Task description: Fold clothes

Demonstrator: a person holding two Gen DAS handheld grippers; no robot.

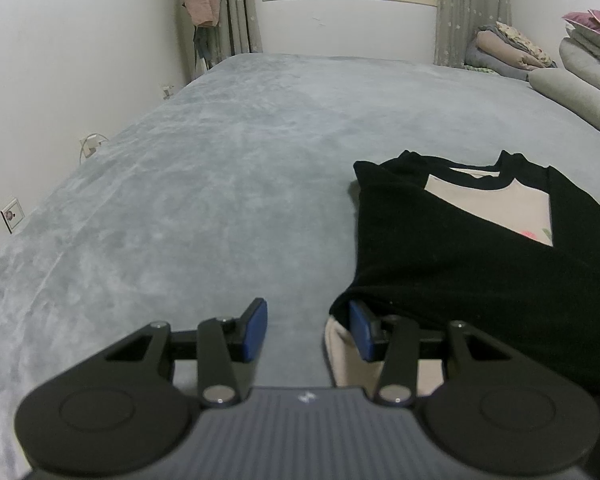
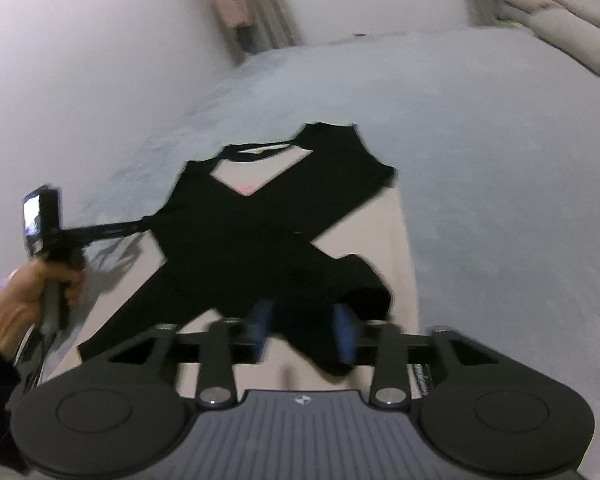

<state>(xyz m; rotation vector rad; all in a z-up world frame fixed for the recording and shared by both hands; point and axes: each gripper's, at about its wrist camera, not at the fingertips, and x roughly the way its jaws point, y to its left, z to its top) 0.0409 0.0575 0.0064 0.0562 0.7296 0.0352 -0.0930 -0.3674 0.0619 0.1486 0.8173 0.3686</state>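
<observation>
The left gripper (image 1: pixel 308 330) points downward with its blue pads (image 1: pixel 256 330) standing apart, nothing pressed between them. The right gripper (image 2: pixel 305 330) also tilts down, its jaws parted. A bare left hand (image 2: pixel 32 300) in a dark sleeve grips the left gripper's handle

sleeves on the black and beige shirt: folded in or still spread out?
Folded in. Both black sleeves cross in an X over the shirt's beige front on the bed.
</observation>
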